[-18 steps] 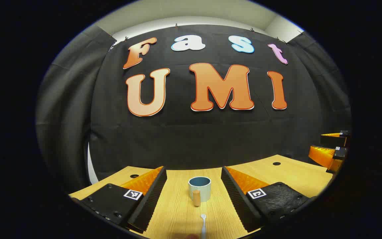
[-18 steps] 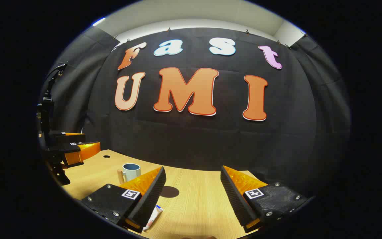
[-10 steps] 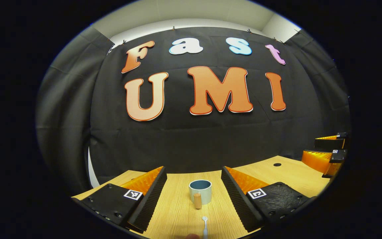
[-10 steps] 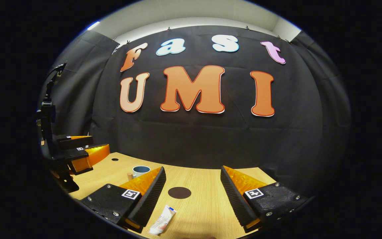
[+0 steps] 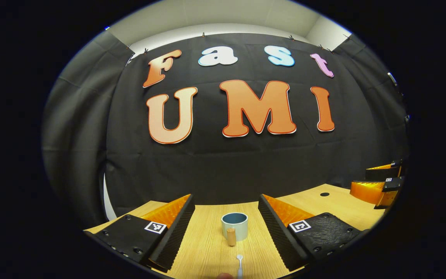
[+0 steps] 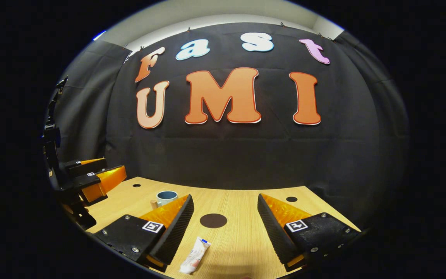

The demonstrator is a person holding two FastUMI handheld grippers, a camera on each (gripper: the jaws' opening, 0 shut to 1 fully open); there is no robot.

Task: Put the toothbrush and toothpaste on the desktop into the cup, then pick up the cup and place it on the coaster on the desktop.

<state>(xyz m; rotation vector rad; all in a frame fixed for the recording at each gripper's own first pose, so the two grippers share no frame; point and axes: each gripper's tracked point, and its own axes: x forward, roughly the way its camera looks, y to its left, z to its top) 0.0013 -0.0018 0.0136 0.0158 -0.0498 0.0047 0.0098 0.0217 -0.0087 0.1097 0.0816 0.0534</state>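
Hovering with fingers spread, both grippers face cup (image 5: 234, 226), toothbrush (image 5: 239, 263), toothpaste (image 6: 195, 255), coaster (image 6: 213, 220).

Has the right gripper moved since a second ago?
Yes. In the right gripper view the toothpaste and coaster, lying on the desktop, have slid from beside its left finger toward the centre, so the right gripper swung left.

Cups: one (image 5: 234, 225), upright on the desk (image 5: 207, 248), handle facing near.
Toothbrushes: one (image 5: 239, 263), lying near the cup.
Toothpaste tubes: one (image 6: 195, 255), flat on the desk.
Coasters: one (image 6: 213, 220), a dark round disc, beyond the tube.
Grippers: two, the left gripper (image 5: 226, 228) and the right gripper (image 6: 226, 226).
Desk holes: three (image 6: 291, 199), small, dark, along the far edge.
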